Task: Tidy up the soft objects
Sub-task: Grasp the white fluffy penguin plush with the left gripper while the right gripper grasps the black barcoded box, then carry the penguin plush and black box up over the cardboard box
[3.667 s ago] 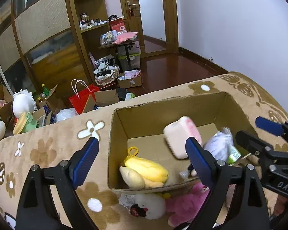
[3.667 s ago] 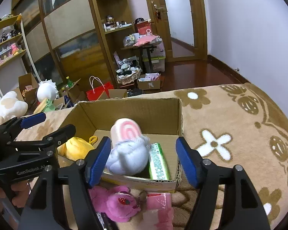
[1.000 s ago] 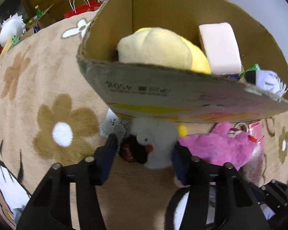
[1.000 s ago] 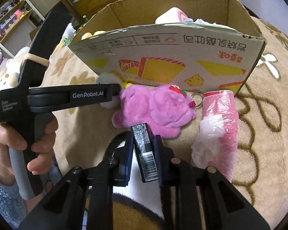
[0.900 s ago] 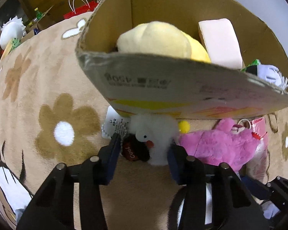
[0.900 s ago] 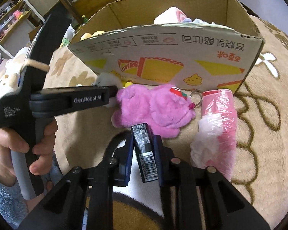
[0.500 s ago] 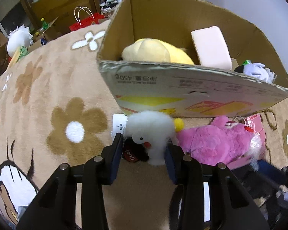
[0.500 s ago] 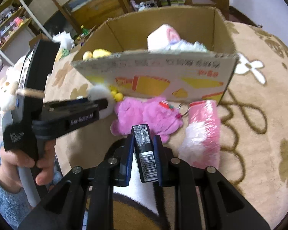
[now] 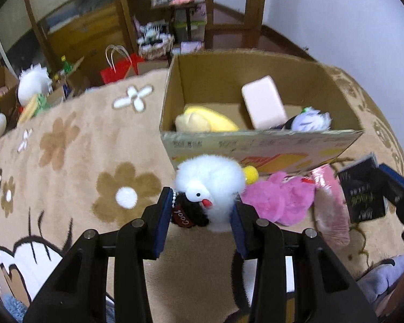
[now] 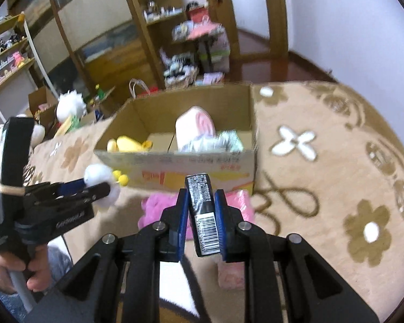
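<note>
Left wrist view: left tool (image 9: 200, 211) clamped on the fluffy white round plush with a black "Cool" patch (image 9: 210, 185), held just in front of the open brown cardboard box (image 9: 261, 145) and raised off the tan flower-patterned carpet (image 9: 75, 167). Only this view shows the plush's eye, red beak and bead chain; the right wrist view shows it merely as a white puff from the side. Only the right wrist view shows the barcode on the small black rectangular packet (image 10: 204, 215), on which the right tool (image 10: 202, 215) is clamped; the left view shows that packet's printed face at far right. Box contents, left view: yellow plush (image 9: 202, 122) at left, pale pink block-shaped cushion (image 9: 264, 106) leaning mid-box, white fluffy toy (image 9: 311, 119) at right. A green-printed pack (image 10: 230, 141) by the right wall shows clearly in the right view only. On the carpet, beside the box front: magenta plush (image 9: 278, 197), then pink wrapped roll (image 9: 328, 204).
</note>
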The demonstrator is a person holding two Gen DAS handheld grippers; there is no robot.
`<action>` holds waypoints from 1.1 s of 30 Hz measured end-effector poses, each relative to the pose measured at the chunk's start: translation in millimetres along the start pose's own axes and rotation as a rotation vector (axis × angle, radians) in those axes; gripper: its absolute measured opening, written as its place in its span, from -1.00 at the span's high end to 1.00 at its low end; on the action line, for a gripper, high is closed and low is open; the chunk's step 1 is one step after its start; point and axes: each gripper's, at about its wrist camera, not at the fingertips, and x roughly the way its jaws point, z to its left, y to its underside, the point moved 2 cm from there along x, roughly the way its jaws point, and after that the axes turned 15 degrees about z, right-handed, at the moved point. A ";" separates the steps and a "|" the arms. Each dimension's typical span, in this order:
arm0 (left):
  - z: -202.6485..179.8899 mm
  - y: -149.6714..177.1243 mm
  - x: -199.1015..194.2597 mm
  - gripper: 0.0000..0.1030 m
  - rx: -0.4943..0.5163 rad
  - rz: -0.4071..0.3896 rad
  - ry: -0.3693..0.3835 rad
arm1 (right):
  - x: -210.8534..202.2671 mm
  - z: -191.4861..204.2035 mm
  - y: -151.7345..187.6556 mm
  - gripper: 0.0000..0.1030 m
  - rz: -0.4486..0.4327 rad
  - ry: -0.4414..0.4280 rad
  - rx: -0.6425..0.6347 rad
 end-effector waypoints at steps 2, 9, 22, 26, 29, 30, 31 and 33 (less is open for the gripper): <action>-2.1 3.4 -13.6 0.25 0.001 -0.042 -0.007 | -9.4 0.8 -1.8 0.61 -0.039 0.017 0.000; 5.3 13.1 -61.5 0.25 -0.036 -0.217 -0.017 | -36.2 1.6 -2.6 0.62 -0.142 0.044 -0.018; 4.9 0.6 -98.3 0.25 -0.030 -0.383 -0.055 | -64.1 -6.4 -15.2 0.62 -0.280 0.075 -0.002; 0.4 -7.0 -100.2 0.24 -0.014 -0.410 -0.064 | -71.7 -10.3 -22.5 0.61 -0.318 0.043 0.004; -3.1 -12.4 -102.4 0.25 -0.001 -0.430 -0.064 | -78.0 -10.7 -28.7 0.61 -0.344 0.041 -0.004; -4.3 -14.4 -103.7 0.25 0.004 -0.439 -0.067 | -79.2 -10.9 -30.2 0.62 -0.349 0.041 -0.005; -5.1 -16.4 -104.4 0.25 0.010 -0.445 -0.070 | -80.1 -11.4 -32.0 0.61 -0.354 0.037 -0.005; -7.6 -20.7 -105.8 0.25 0.025 -0.460 -0.086 | -80.4 -12.6 -34.4 0.61 -0.361 0.034 -0.001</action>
